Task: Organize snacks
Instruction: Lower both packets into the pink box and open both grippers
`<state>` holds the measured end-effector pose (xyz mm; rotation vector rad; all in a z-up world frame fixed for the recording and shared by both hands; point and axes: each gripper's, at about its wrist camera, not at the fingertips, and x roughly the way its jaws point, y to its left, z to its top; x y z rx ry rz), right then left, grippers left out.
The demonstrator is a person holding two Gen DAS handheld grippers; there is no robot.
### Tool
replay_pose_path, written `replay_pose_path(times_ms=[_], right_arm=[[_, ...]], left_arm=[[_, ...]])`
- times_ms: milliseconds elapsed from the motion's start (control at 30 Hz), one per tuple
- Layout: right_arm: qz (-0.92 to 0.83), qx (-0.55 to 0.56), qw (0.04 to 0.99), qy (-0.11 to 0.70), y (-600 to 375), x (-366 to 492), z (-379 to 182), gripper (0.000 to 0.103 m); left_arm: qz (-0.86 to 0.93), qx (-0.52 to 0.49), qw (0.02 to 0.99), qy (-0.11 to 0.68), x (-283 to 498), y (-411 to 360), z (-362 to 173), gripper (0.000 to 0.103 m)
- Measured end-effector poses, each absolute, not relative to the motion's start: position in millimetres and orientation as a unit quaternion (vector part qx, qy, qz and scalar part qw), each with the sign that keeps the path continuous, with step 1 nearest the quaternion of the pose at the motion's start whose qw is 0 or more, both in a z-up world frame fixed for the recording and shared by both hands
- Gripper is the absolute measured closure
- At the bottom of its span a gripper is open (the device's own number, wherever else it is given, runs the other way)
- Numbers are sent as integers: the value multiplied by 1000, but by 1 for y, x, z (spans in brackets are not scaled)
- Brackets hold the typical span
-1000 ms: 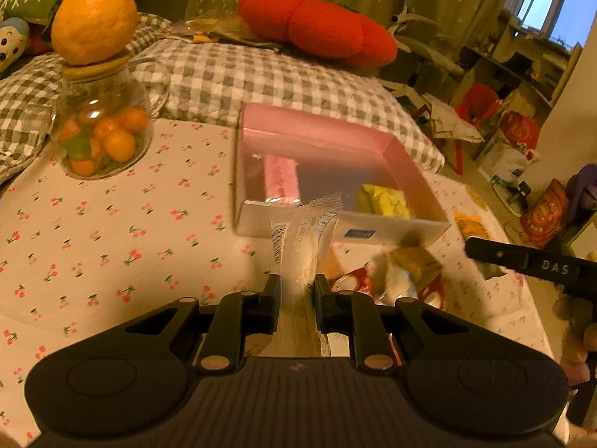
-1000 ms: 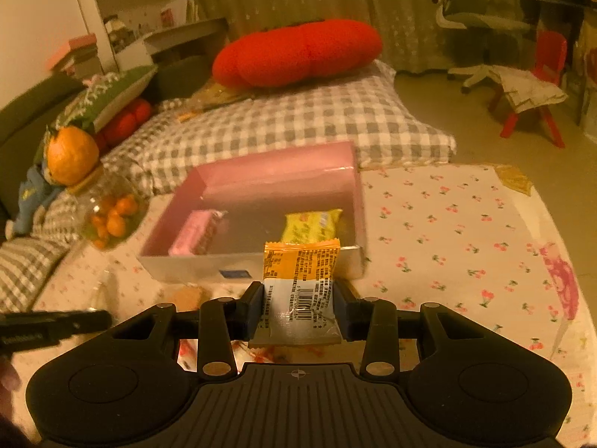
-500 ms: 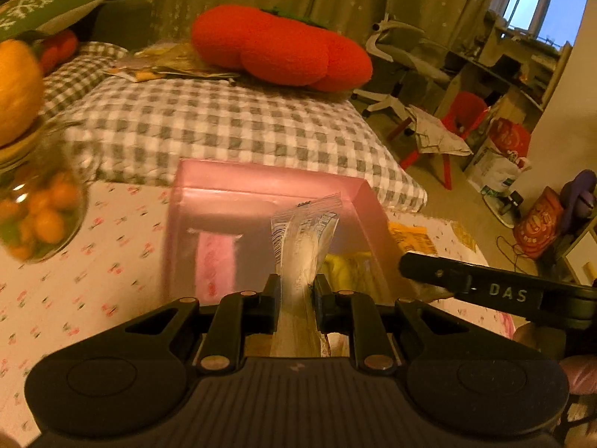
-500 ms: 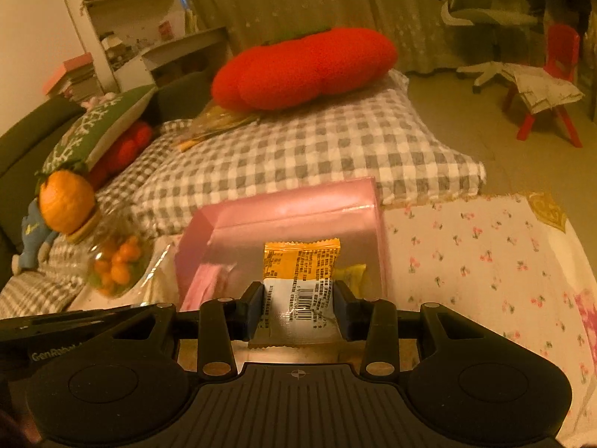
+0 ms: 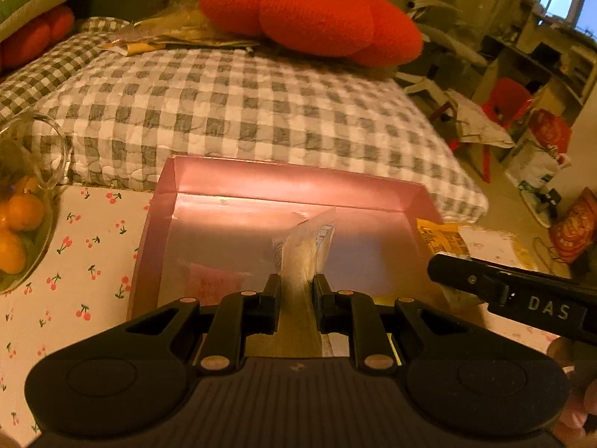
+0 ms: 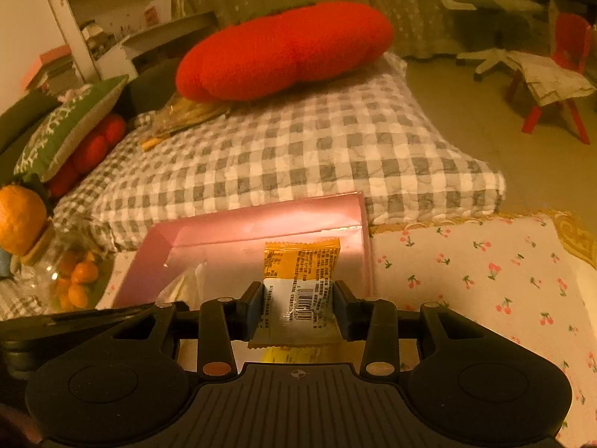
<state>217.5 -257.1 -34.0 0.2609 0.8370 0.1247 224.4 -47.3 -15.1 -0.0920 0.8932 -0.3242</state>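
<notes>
At the bottom of both frames sit my grippers. My left gripper (image 5: 296, 291) is clamped on a clear snack packet (image 5: 304, 246) that stands edge-up at frame centre, over the pink box (image 5: 291, 181). My right gripper (image 6: 297, 300) pinches an orange-and-silver snack packet (image 6: 300, 272) by its sides, barcode facing me, also above the box interior. Inside the box, lower left, I see a pink packet (image 5: 212, 283). Left of the box stands a glass jar of small oranges (image 6: 72, 280) on the cherry-print cloth (image 6: 485, 272). Beyond lie the checked cushion (image 6: 298, 156) and red pillow (image 6: 283, 50).
</notes>
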Motion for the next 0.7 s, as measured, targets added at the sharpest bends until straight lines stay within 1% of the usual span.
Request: replay_pose_path(times_ms=[200,467,600,633,700], right_arm=[[63,112,901,414,-252,230,-47,65],[50,91,902,419,-250,236,-53,64],[43,91,902,420,-252,236,-53,61],[43,88,902,419,-252,236,-52,61],[47,82,903,420,-251,235,-51,61]], left_arm=[[-142,-38,889,434,235,-48,-28,87],[-134,-15,896,422,247,-54,-28,87],[-124,-1,901,417,249,-55,-28,86],[-125,1,902,414,249,-54,-28,85],[-127,4,904,408,247,-52,-26,80]])
